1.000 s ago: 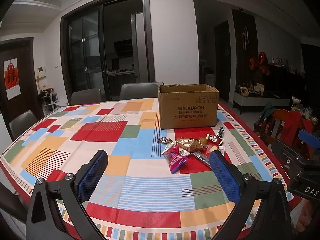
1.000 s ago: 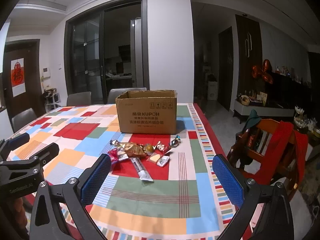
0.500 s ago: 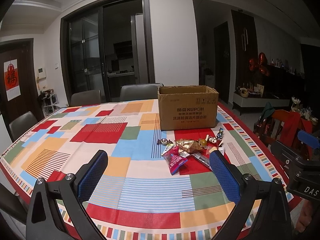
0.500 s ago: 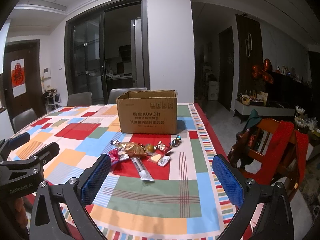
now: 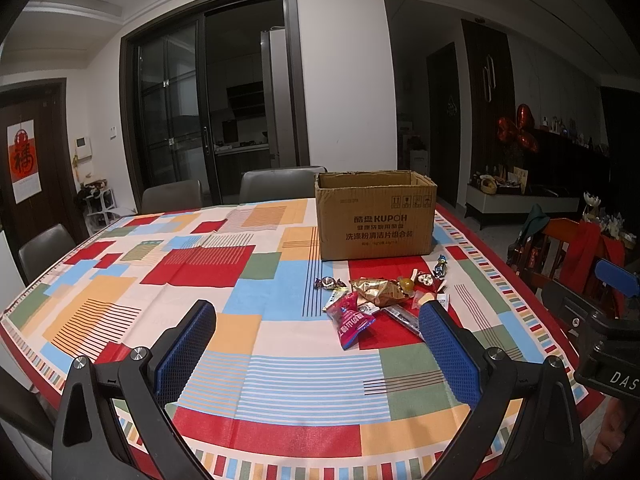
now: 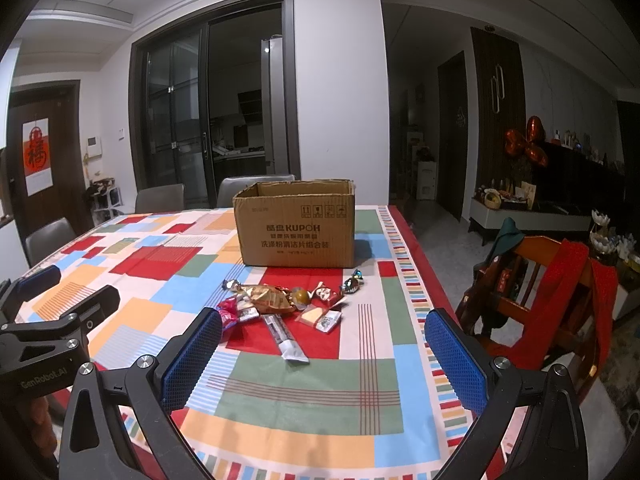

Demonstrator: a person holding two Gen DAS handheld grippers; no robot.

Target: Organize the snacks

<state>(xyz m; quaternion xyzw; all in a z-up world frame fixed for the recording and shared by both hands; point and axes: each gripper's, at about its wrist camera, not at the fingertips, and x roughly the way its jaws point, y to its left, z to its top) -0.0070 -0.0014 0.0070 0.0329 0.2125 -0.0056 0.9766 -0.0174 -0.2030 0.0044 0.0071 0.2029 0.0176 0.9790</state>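
Both tongs are held above the near edge of the tabletop (image 5: 132,320), which is covered with a patchwork cloth. The left tongs (image 5: 316,340) stand with the blue pads spread wide and nothing between them. The right tongs (image 6: 322,344) are spread equally wide and also carry nothing.

The snacks (image 6: 280,300) lie loose in a small heap on a red patch of the cloth, just in front of an open cardboard box (image 6: 296,232) at the far side. The heap includes:
- a pink packet (image 5: 352,320) at the near-left edge of the heap;
- a crumpled gold wrapper (image 6: 268,298) in the middle;
- a long dark sachet (image 6: 286,338) lying nearest the right tongs;
- several small wrapped sweets — one blue-foiled sweet (image 6: 352,282) lies closest to the box.

The interior of the box is not visible from either view.

Step in hand: the approach. No item is gripped, and judging by the layout the sorting has not begun. The box appears to be the intended receptacle.

The next move calls for one set of tongs to advance to an outlying item — the long sachet is the clearest candidate — descend with the pads straddling it, close, and lift clear of the neighbouring wrappers.
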